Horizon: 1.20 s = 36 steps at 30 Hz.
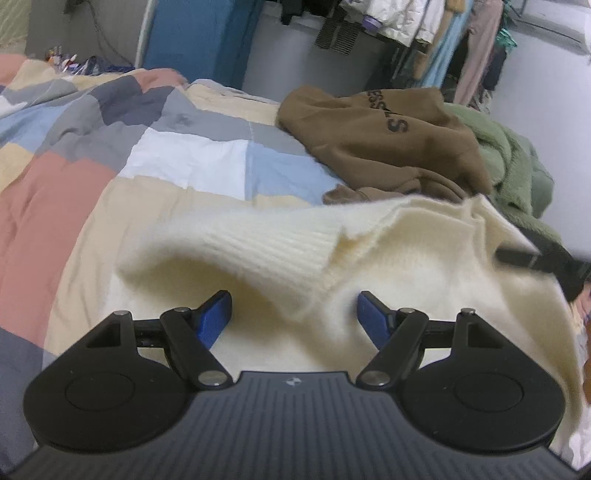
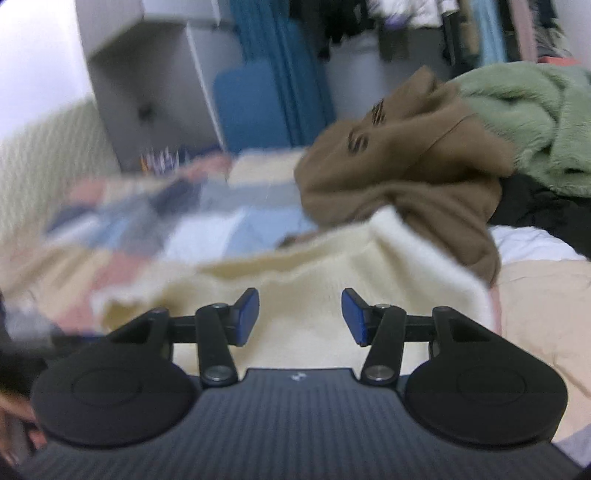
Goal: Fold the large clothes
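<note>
On the left side of the bed lies a patchwork quilt [image 1: 110,155] with soft squares of pink, cream, grey, blue and white. On top of it, close to the cameras, lies the fluffy cream knitted sweater [image 1: 258,258]. It looks thick and fuzzy. In the left wrist view one long sleeve [image 1: 229,243] with ribbed lines runs across it from the left, up toward the right, and the cloth is bunched into a soft bump in the middle. The left gripper [image 1: 294,317] hangs just above the sweater, with the fold of the sleeve between its blue fingertips [image 1: 216,314]. Its jaws are spread wide and are not pinching anything. In the right wrist view the sweater is flatter, with a wavy edge on the left that is blurry. The right gripper [image 2: 300,314] is over the sweater too. Its jaws are about half open, with only bare cream knit showing in the gap, and they hold nothing. Behind the sweater, to the right, sits a crumpled brown hoodie with dark letters [image 1: 388,136]. It touches the far edge of the sweater. Further right is a fuzzy green blanket [image 2: 528,122], heaped up next to the hoodie. At the back right, clothes hang on a rack [image 1: 424,22].
</note>
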Tool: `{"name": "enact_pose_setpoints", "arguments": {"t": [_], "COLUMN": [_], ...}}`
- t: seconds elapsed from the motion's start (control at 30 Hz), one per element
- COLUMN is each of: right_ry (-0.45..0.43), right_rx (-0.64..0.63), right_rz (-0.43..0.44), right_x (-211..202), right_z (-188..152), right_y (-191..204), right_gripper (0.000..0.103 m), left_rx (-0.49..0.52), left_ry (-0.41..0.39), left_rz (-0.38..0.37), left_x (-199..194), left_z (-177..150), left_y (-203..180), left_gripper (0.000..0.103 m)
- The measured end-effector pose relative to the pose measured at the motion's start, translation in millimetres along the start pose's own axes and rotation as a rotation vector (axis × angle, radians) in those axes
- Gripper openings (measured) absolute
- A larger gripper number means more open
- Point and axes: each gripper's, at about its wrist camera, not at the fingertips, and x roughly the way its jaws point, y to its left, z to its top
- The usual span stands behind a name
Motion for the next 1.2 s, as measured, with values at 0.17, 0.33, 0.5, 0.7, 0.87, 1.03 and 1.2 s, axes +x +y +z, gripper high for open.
{"name": "enact_pose_setpoints", "arguments": {"t": [0.17,0.33,0.5,0.7,0.87,1.03,1.2], "right_ry": [0.142,0.063,0.020,0.141,0.133,0.106,0.072], "right_rx": [-0.025,-0.004,0.013,0.085,0.088,0.123,0.166], "right_rz": [-0.083,-0.212,-0.251,-0.214,-0.197,-0.167,-0.130], "right_x": [52,71,83,117,103,67,23], "right_z": [-10,-10,-6,-16,-14,-17,-24], "right_y": [-17,-45,-57,-73,-69,-58,-39], "right_gripper": [0.051,0.050,0.051,0.051,0.051,0.052,0.052], "left_rx": [-0.030,-0.012,-0.102,-0.169,-0.136,-0.155,-0.132], "left_ry": [-0.033,-0.120,-0.126,-0.067,-0.079,-0.111,-0.116], "left_rz": [-0.004,0.029,0.080,0.055,0.060,0.056,0.049], "left_x": [11,16,31,40,18,-25,-70], "left_z": [6,11,11,11,9,0,-17], "left_y": [11,13,28,42,31,21,7], "left_gripper": [0.080,0.080,0.080,0.081,0.080,0.080,0.080]}}
